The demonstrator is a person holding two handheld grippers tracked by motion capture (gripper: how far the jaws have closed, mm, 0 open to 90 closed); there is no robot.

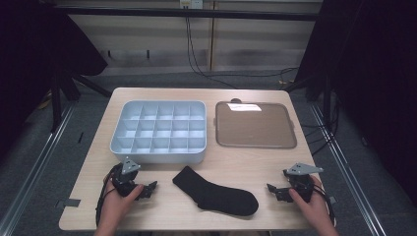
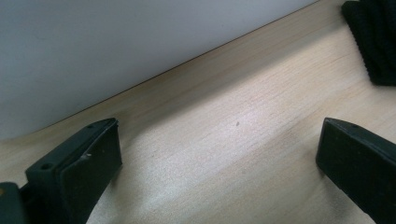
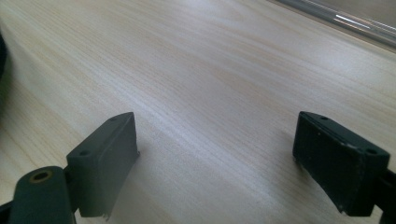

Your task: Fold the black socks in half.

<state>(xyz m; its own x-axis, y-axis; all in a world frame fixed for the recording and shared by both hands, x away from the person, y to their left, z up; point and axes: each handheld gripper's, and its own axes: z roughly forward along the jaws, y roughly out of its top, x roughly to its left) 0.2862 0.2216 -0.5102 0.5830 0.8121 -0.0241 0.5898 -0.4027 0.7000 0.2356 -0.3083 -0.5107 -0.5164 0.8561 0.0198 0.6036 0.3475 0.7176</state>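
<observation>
A black sock lies flat near the table's front edge, between the two hands. My left gripper rests on the wood to the sock's left, jaws wide apart and open over bare table; the sock's ribbed cuff shows at the top right of the left gripper view. My right gripper sits to the sock's right, also open with nothing between its fingers. Each gripper is held by a hand coming in from the bottom of the high view.
A grey divided organiser tray stands behind the left gripper; its pale wall looms close in the left gripper view. A brown flat lid or tray lies at the back right. The wooden table has bare room between.
</observation>
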